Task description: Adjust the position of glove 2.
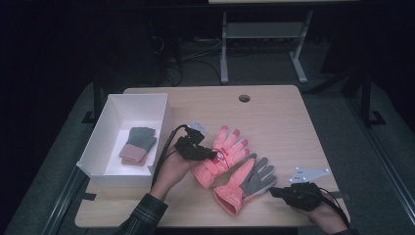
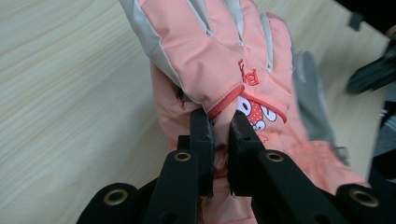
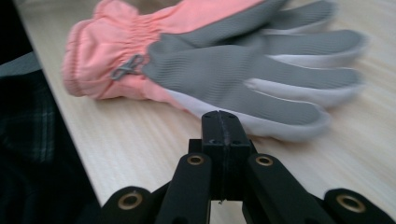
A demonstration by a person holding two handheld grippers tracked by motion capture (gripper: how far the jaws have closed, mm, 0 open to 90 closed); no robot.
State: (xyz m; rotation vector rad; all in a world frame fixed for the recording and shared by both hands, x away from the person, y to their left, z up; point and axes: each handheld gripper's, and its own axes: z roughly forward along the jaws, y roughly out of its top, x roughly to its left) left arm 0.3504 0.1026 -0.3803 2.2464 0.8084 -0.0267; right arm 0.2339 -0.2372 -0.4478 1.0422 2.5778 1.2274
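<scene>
1. The left gripper [image 1: 213,154] pinches a fold of fabric on the back of a pink ski glove [image 1: 222,152]; in the left gripper view the two black pads [image 2: 201,135] press the cloth from both sides, just below the red-trimmed patch with the cartoon print.
2. That glove [image 2: 219,65] extends away from the pads, its fingers pointing off from the jaws and its cuff lying under and behind them.
3. The right gripper [image 1: 275,192] has its jaws clenched flat together with nothing between them, as the right gripper view [image 3: 220,122] shows.
4. Just ahead of those closed tips lies a second pink glove [image 3: 243,70], grey palm up, its outermost finger close to the tips; whether it touches them cannot be told.
5. In the high view this second glove [image 1: 247,183] sits between the two grippers, its cuff toward the person.
6. The wooden table [image 1: 274,122] carries both gloves.
7. Beyond the left gripper, on the side away from the gloves, a white bin [image 1: 110,125] holds a grey knit glove [image 1: 139,143] with a pink cuff.
</scene>
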